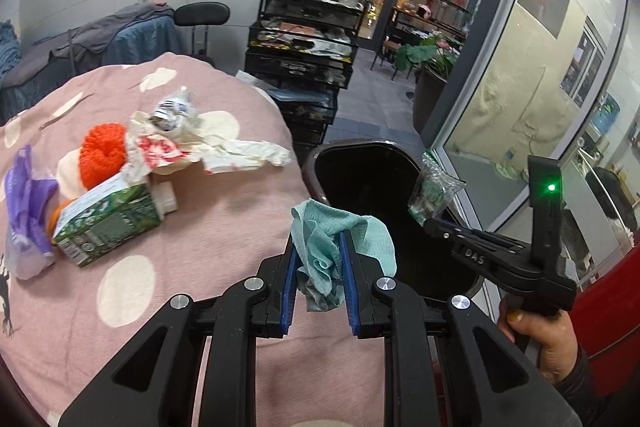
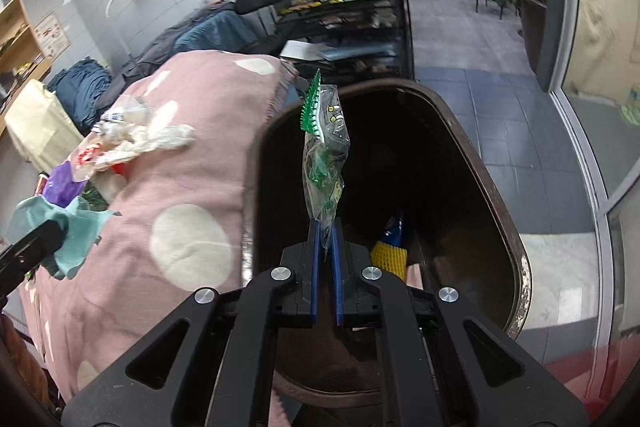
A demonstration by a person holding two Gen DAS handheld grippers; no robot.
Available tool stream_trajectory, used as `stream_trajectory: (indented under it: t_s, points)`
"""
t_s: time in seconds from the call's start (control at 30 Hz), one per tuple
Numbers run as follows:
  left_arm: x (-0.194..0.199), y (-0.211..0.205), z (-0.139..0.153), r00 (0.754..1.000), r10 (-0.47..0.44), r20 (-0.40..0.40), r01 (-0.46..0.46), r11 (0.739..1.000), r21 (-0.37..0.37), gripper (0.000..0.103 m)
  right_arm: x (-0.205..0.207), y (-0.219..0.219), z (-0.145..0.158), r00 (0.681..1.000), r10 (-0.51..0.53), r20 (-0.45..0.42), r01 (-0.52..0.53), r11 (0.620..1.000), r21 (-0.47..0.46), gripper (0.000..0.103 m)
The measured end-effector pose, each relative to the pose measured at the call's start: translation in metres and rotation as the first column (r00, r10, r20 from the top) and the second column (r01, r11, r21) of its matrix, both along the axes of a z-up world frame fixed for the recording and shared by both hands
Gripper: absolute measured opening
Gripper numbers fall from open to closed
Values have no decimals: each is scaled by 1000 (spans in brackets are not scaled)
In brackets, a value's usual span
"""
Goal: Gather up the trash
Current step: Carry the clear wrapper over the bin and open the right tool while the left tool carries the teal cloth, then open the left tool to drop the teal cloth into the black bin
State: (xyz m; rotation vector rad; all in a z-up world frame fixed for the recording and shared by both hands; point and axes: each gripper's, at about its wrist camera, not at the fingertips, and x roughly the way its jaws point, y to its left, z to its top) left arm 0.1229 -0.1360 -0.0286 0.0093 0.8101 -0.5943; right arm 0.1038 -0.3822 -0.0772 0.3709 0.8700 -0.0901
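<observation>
From the left wrist view, the left gripper (image 1: pixel 318 259) has its jaws clamped on a teal rag (image 1: pixel 340 247), held over the pink spotted cloth (image 1: pixel 208 227) at the tabletop's right edge, just short of the bin (image 1: pixel 320 163). Beyond it the right gripper (image 1: pixel 430 223) pinches a clear wrapper (image 1: pixel 434 193) above the bin's mouth. The step in hand looks like dropping both pieces; the left one needs to travel right until the rag is over the opening before the jaws part. More trash waits toward the tabletop's far left: a green carton (image 1: pixel 108 223), an orange scrubber (image 1: pixel 102 153), crumpled paper (image 1: pixel 224 147) and a purple bag (image 1: pixel 24 203), partly cut by the frame. From the right wrist view, the right gripper (image 2: pixel 324 227) has narrow jaws shut on the wrapper's (image 2: pixel 326 163) lower end, the wrapper standing upright over the bin (image 2: pixel 516 227), so opening should release it. Inside, something yellow (image 2: pixel 388 257) and blue is hard to identify; the bin's bottom is dark.
</observation>
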Motion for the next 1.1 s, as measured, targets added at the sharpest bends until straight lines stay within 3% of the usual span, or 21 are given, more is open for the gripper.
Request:
stream_trajectory:
  t_s: [0.13, 0.2, 0.23, 0.43, 0.5, 1.1]
  points:
    - [1, -19, -3, 999, -36, -2, 36, 999, 24, 20, -1, -13, -13, 998, -36, -44, 37, 999, 18, 17]
    - [-2, -26, -4, 999, -49, 2, 49, 998, 36, 20, -6, -17, -14, 998, -59, -32, 60, 998, 6, 58]
    - [-2, -30, -4, 998, -57, 2, 57, 998, 41, 20, -10, -19, -10, 997, -73, -16, 73, 997, -10, 64]
    - [0, -51, -5, 995, -94, -10, 95, 994, 53, 20, -26, -34, 1, 992, -127, 23, 127, 992, -22, 73]
    - [0, -58, -6, 994, -107, -12, 108, 992, 61, 20, -28, -39, 7, 988, -148, 37, 149, 988, -31, 81]
    - [3, -134, -23, 977, -213, -29, 214, 963, 166, 20, -43, -79, 53, 928, -328, 178, 347, 934, -89, 89]
